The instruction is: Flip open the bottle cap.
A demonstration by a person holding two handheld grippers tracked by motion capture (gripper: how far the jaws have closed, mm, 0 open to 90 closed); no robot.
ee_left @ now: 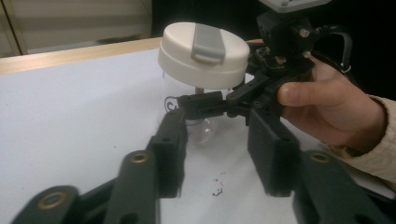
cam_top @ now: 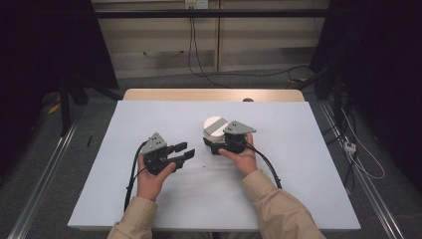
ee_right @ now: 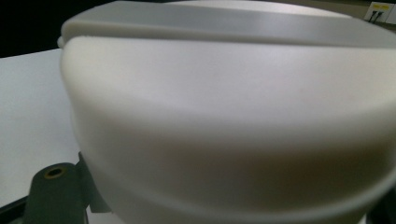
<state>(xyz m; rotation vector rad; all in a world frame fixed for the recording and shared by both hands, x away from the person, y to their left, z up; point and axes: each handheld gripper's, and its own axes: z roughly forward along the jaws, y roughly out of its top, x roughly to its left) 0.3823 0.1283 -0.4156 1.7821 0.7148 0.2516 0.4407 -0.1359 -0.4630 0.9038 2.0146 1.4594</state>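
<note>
On white table top [cam_top: 278, 189] — wood edge [cam_top: 214, 94], dark curtains [cam_top: 378, 50], grey floor [cam_top: 40, 164].

We see lid [ee_left: 204, 55] at upper centre of left gripper view: cream plastic, smooth, soft satin sheen; grey strip [ee_left: 206, 43] on it matt plastic. Below lid, jar body [ee_left: 204, 129] clear, glossy, looks like transparent plastic or glass, we cannot tell which. Left gripper [ee_left: 219, 154] jaws at bottom: black matt plastic, brass-coloured metal rivets. Right gripper [ee_left: 205, 103] same black matt finish. Table cover [cam_top: 149, 199] in lower left of high view: white, matt, smooth. Table edge [cam_top: 214, 94] at top: light wood. Sleeve [cam_top: 283, 209] at bottom: beige cloth.
</note>
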